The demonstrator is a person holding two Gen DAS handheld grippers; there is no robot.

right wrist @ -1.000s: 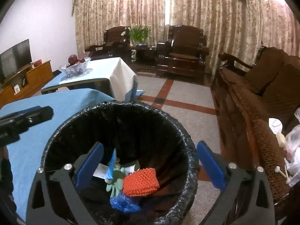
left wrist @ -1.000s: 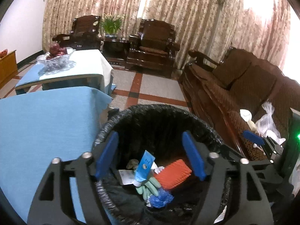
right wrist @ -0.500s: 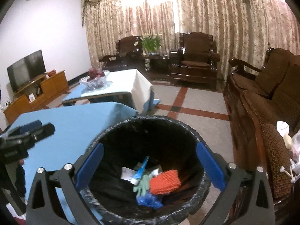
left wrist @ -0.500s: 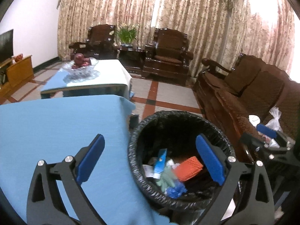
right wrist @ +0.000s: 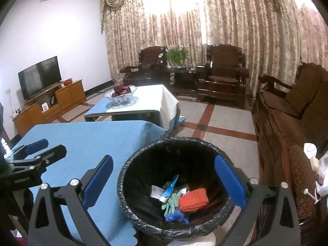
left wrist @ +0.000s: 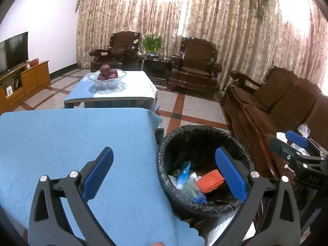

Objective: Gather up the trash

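Observation:
A bin with a black liner (left wrist: 202, 132) (right wrist: 143, 149) stands beside the blue-clothed table (left wrist: 61, 135) (right wrist: 92, 135). Inside lie an orange foam net (left wrist: 211, 181) (right wrist: 193, 199), a blue tube (left wrist: 184, 171) (right wrist: 171, 186), a green glove (right wrist: 171, 203) and a blue wad (right wrist: 176, 215). My left gripper (left wrist: 164, 174) is open and empty, above the table edge and the bin's left rim; it also shows in the right wrist view (right wrist: 30, 151). My right gripper (right wrist: 164, 180) is open and empty above the bin; it also shows in the left wrist view (left wrist: 295, 145).
A low table with a glass fruit bowl (left wrist: 107, 78) (right wrist: 121, 93) stands behind. A dark wooden sofa (left wrist: 276, 106) (right wrist: 297, 112) runs along the right, with a plastic bag (right wrist: 321, 166) on it. Armchairs (left wrist: 196, 65) and a TV cabinet (right wrist: 51, 100) stand further off.
Both grippers have lifted up and back from the bin, so more of the room shows. The left gripper shifted left over the table and opened wider. The trash stays in the bin.

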